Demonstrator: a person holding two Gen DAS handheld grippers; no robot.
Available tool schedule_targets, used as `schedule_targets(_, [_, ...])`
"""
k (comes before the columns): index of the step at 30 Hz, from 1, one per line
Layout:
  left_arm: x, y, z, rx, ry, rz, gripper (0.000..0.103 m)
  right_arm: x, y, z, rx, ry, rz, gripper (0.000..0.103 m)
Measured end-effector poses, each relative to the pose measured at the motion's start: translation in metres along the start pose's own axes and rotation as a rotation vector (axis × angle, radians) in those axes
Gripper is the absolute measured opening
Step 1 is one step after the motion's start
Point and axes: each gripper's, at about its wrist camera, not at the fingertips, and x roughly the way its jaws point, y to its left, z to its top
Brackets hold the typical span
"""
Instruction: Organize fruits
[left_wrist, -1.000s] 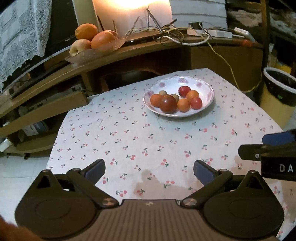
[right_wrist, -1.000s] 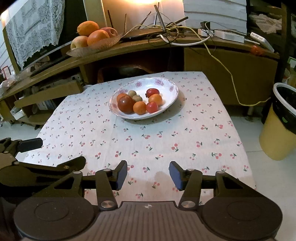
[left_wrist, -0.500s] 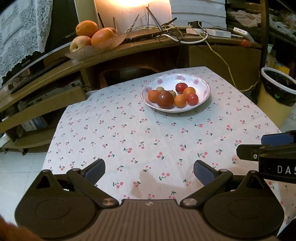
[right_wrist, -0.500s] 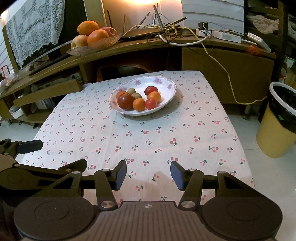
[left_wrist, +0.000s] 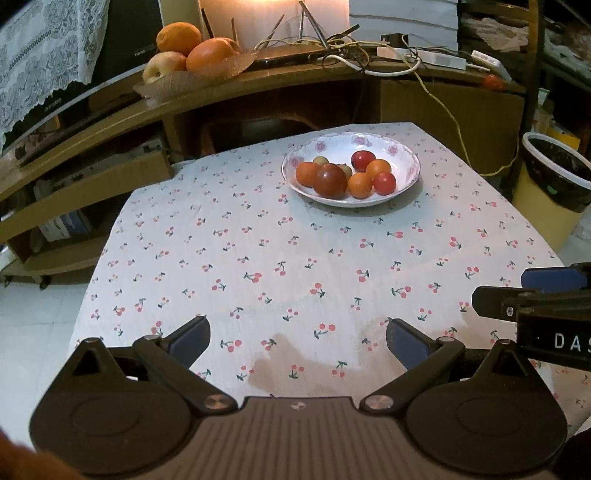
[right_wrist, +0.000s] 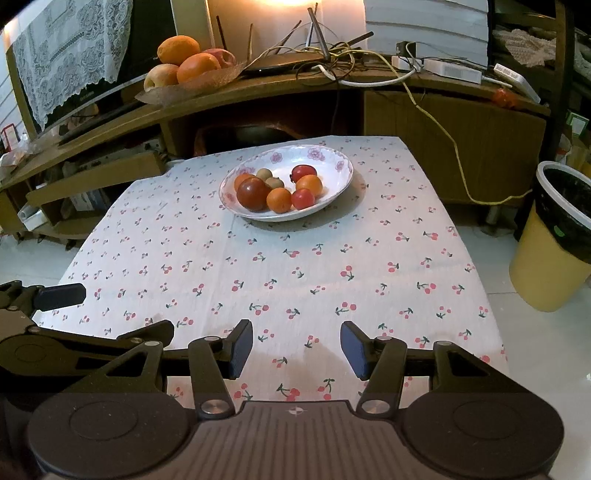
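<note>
The left gripper (left_wrist: 298, 338) and the right gripper (right_wrist: 296, 349) hang side by side over the near edge of the worktop (left_wrist: 258, 258), which is covered with a cherry-print cloth. The jaws of both stand apart, with nothing between them. The fruits (right_wrist: 277, 188) lie together in a white flowered plate (right_wrist: 332, 162) at the far side of the worktop, well apart from both grippers. A yellow bin (right_wrist: 550, 258) stands on the floor at the right.

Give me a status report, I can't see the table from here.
Left gripper and right gripper open, empty, above the tablecloth. Fruit in the white bowl, untouched. Nothing between grippers and bowl.
</note>
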Motion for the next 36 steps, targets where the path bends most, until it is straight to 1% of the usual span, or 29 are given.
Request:
schedule_targets(16, [-0.004, 0.006, -0.007, -0.035, 0.015, 0.009, 0.103, -0.002, 0.008, -0.011, -0.021, 0.037, -0.006, 0.055])
schedule_targets(36, [-0.007, 0.007, -0.015, -0.026, 0.030, 0.018, 0.103, -0.003, 0.011, -0.018, -0.021, 0.063, -0.010, 0.056])
